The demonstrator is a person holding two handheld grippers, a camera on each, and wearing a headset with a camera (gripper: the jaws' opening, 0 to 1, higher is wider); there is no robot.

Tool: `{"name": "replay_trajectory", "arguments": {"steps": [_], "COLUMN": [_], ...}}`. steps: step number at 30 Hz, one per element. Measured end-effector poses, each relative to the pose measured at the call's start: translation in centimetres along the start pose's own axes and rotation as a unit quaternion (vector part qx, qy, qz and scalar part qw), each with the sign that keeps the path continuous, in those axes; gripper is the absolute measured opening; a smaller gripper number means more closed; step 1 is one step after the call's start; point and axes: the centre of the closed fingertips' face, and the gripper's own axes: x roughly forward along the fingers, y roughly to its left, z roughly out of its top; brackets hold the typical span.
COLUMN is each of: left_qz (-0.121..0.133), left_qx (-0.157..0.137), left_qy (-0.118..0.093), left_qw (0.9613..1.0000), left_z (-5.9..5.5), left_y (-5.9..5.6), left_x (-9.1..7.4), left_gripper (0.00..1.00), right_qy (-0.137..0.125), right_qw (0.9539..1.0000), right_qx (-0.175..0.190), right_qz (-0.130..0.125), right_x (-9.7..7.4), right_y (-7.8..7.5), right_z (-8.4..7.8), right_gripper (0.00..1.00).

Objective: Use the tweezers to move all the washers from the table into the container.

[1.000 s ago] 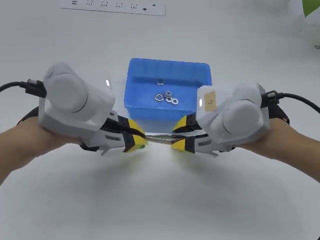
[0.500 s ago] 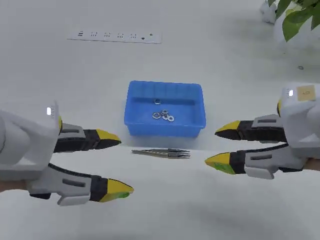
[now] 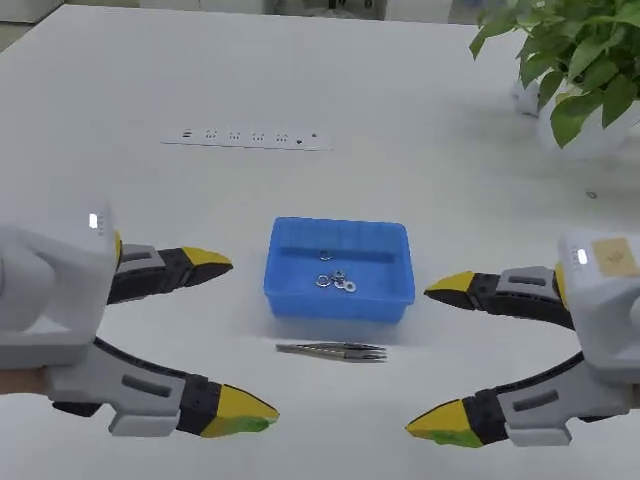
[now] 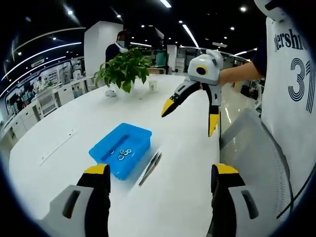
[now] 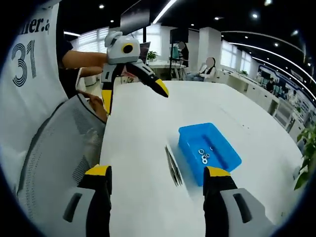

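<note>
Head view, from the left: the left tool (image 3: 250, 338) hovers over the desk (image 3: 420, 150) with its jaws spread wide, gripping nothing. Between the tools, the tweezers (image 3: 331, 350) lie flat just in front of the blue container (image 3: 338, 306), apart from it. Their long axis runs left-right, parallel to its front wall. Their legs seem parted at the right end, so the tips likely point right. They look light, thin, springy and slick on the smooth surface; pinching both legs near mid-length should steady them. Washers (image 3: 337, 281) sit clustered inside the container. At right, the right tool (image 3: 421, 360) is equally wide open and empty.
</note>
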Motion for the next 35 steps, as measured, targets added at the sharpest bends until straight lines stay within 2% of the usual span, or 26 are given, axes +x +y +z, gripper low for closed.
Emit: {"name": "replay_trajectory", "arguments": {"steps": [3,10,13,16,21,27,31,35], "left_qz": [0.006,0.017,0.015,0.016,0.026,0.033,0.031,0.029], "left_qx": [0.006,0.016,0.012,0.015,0.009,0.002,-0.004,0.000], "left_qy": [0.012,-0.002,0.016,0.020,0.012,0.027,0.010,0.017], "left_qw": [0.9999,0.9997,0.9997,0.9996,0.9995,0.9991,0.9995,0.9994], "left_z": [0.0,0.9,0.3,0.1,0.1,-0.6,-0.2,-0.6], "left_y": [0.1,0.4,0.3,0.2,0.3,0.3,0.1,0.0], "left_x": [-0.4,-1.5,-1.6,-1.8,-2.2,-2.4,-2.4,-2.4], "left_gripper": [0.94,0.99,0.99,0.99,0.99,0.99,1.00,1.00], "right_qy": [0.000,0.007,0.009,0.015,0.022,0.022,0.027,0.028], "right_qw": [0.9999,0.9994,0.9993,0.9992,0.9991,0.9988,0.9987,0.9989], "right_qx": [-0.001,-0.006,-0.004,-0.002,-0.004,-0.003,-0.004,-0.001], "right_qz": [-0.012,-0.032,-0.037,-0.037,-0.036,-0.043,-0.042,-0.037], "right_x": [-0.3,-1.1,-1.3,-1.5,-1.5,-1.8,-1.9,-1.9], "right_y": [-0.4,-0.8,-0.9,-0.9,-0.7,-0.9,-0.9,-1.0], "right_z": [0.2,0.0,-0.1,-0.3,-0.5,-0.5,-0.7,-0.7], "right_gripper": [0.77,0.79,0.82,0.85,0.89,0.92,0.93,0.95]}}
